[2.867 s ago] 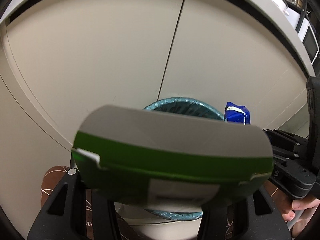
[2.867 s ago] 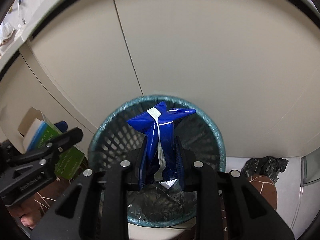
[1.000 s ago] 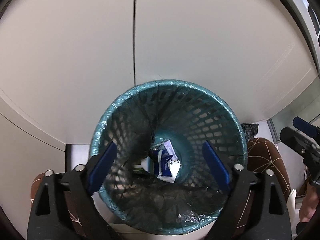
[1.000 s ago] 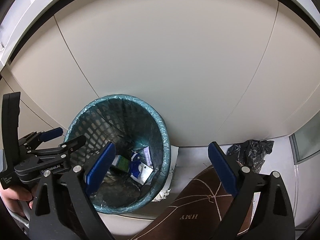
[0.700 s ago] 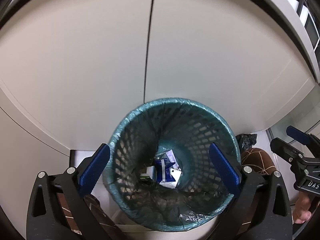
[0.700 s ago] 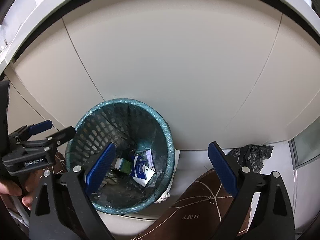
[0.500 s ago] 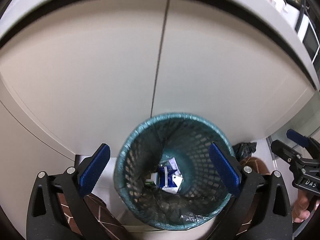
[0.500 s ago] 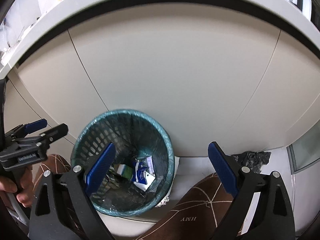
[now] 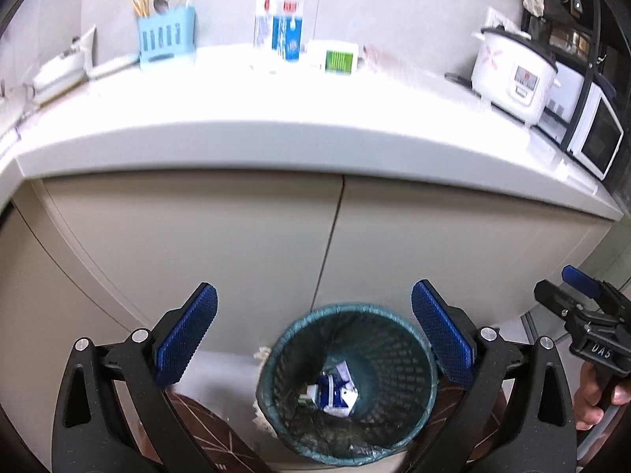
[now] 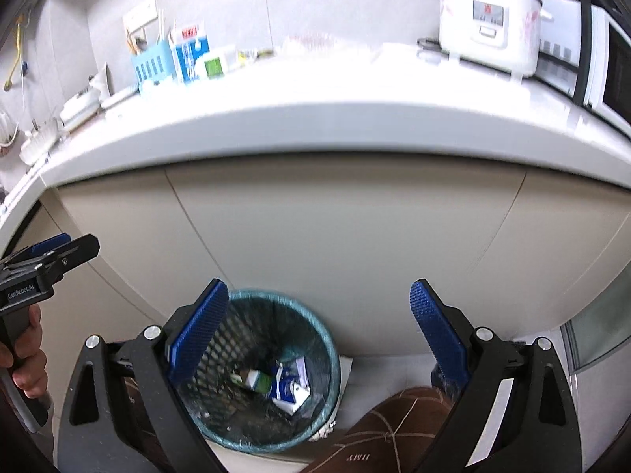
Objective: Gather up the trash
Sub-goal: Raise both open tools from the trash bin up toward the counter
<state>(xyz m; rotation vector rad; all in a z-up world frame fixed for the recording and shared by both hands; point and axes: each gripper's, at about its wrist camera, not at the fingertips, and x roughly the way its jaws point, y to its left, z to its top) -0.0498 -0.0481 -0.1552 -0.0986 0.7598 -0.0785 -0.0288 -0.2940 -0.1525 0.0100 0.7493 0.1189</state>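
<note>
We see the blue wrapper (image 9: pixel 333 392) and green carton (image 10: pixel 258 380) lying deep in the teal mesh bin (image 9: pixel 414 406) against the cabinet doors (image 9: pixel 236 236). Our left gripper (image 9: pixel 313 335) and right gripper (image 10: pixel 319 329) hang above, both spread wide and empty, below the countertop edge (image 9: pixel 276 138).

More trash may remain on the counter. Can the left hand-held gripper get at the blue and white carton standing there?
Probably yes: the left hand-held gripper is open and empty, and nothing stands before the blue and white carton on the white counter.
</note>
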